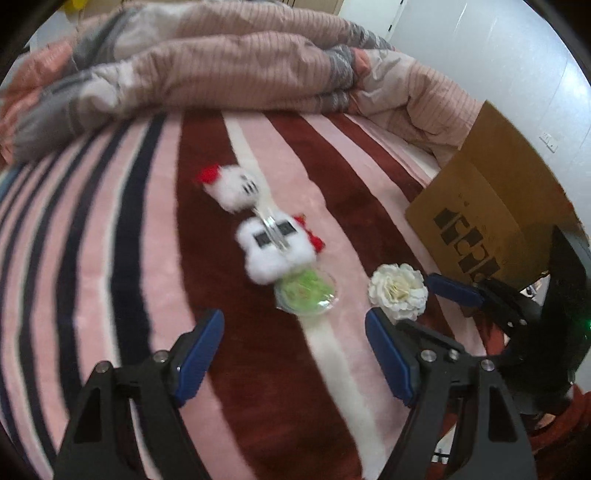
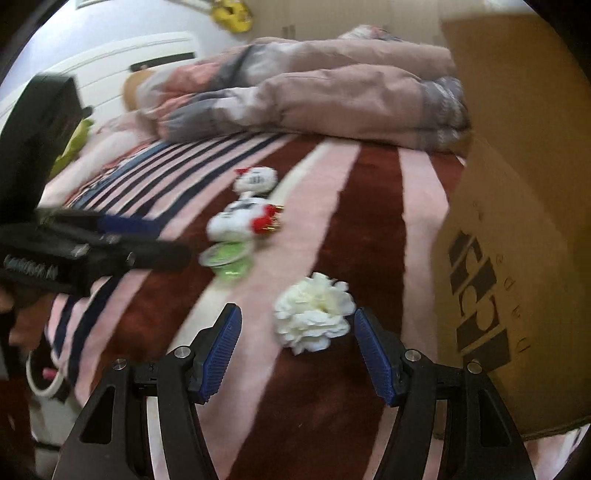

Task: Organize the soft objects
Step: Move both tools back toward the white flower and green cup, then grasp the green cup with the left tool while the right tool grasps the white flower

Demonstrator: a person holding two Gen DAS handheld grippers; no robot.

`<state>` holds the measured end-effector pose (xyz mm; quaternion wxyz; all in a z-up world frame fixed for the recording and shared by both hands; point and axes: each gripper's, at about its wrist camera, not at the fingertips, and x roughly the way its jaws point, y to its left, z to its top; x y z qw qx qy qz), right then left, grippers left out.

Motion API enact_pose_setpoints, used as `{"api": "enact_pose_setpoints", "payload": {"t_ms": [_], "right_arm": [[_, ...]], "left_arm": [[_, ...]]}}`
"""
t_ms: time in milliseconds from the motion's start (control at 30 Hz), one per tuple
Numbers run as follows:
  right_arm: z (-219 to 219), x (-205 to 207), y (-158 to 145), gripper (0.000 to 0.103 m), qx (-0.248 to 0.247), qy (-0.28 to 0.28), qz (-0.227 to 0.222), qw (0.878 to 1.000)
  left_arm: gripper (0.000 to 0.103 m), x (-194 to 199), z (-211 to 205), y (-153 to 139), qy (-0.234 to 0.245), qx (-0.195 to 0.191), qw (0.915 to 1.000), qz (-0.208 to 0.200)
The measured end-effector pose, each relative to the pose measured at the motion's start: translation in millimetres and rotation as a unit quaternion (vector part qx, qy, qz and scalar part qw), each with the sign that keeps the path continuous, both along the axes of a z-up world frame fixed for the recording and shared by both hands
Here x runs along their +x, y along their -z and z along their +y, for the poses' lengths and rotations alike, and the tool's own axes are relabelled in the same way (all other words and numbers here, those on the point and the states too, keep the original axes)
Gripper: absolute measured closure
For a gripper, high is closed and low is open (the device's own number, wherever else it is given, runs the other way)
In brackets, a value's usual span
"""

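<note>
Scene: bed w/ striped fleece blanket, pink/maroon/white/navy stripes. Crumpled pink-grey duvet piled along far side.

Soft items lie in a rough line on the blanket, far to near:
- white plush w/ red bow, farthest, on the white stripe.
- 2nd white plush, red bow on its right side, silver metal clip/ring across its top; looks linked to the 1st plush, can't confirm due to blur.
- clear cup w/ green stuff inside, touching the 2nd plush's near edge. In right wrist view it lies tipped on its side.
- white fabric flower, apart from the cup, toward the box side.

Cardboard box stands on the bed's right edge, black print on its side, just beside the flower.

Left gripper: jaws wide, nothing between them, hovering over the maroon/white stripes. Cup sits just ahead of the gap, not touching.

Right gripper: jaws wide, holding nothing. Flower sits just ahead of and between the blue pads; contact w/ either pad can't be told from this angle. Left wrist view has the same gripper coming in from the right, flower between its two tips.

Both views motion-blurred.

Bkgd: white wall, yellow object at top, white handle-like loop low left off the bed edge.
</note>
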<state>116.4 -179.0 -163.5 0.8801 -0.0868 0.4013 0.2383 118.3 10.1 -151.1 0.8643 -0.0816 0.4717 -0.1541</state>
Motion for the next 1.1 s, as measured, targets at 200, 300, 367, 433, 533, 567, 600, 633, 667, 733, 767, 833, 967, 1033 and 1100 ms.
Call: {"api": "enact_pose_setpoints", "payload": {"t_ms": [200,300,367,433,533,567,600,633,667,733,767,833,967,1033,1100], "right_arm": [[3,14,12,0.065,0.003,0.003,0.003,1.0],[5,18,16,0.078,0.003,-0.003,0.007,1.0],[5,16,15,0.08,0.005,-0.006,-0.001,1.0],[5,14,14,0.08,0.004,-0.012,-0.005,1.0],[4,14,14,0.08,0.005,-0.012,-0.002,1.0],[3,15,15,0.08,0.006,-0.012,0.001,1.0],[2,15,15,0.08,0.008,-0.012,0.002,1.0],[2,16,16,0.08,0.009,-0.012,0.003,1.0],[2,16,16,0.08,0.01,-0.012,0.004,1.0],[2,16,16,0.08,0.009,-0.012,0.003,1.0],[2,15,16,0.08,0.006,-0.014,0.001,1.0],[4,13,13,0.08,0.006,-0.02,-0.004,1.0],[11,5,1,0.081,0.016,-0.051,-0.005,0.999],[16,-1,-10,0.081,0.02,-0.067,-0.01,0.997],[23,-9,-21,0.081,0.018,-0.083,-0.025,0.996]], "left_arm": [[0.04,11,-7,18,0.005,-0.032,0.9994,0.01],[0.051,17,-9,23,0.007,-0.042,0.999,0.018],[0.052,21,-10,27,0.004,-0.045,0.9988,0.02],[0.052,24,-11,28,-0.002,-0.046,0.9988,0.02],[0.052,30,-12,28,-0.011,-0.048,0.9987,0.017],[0.055,31,-14,28,-0.012,-0.045,0.9988,0.016],[0.059,33,-15,29,-0.015,-0.038,0.9991,0.014],[0.059,34,-16,30,-0.017,-0.034,0.9992,0.015],[0.059,35,-17,30,-0.019,-0.033,0.9992,0.013],[0.059,33,-17,30,-0.024,-0.031,0.9992,0.007],[0.06,31,-16,29,-0.024,-0.031,0.9992,0.006],[0.06,27,-12,26,-0.023,-0.031,0.9992,0.005],[0.06,10,1,13,-0.024,-0.027,0.9994,0.003],[0.06,0,7,4,-0.028,-0.023,0.9993,-0.005],[0.06,-14,17,-9,-0.04,-0.022,0.9988,-0.017]]}}
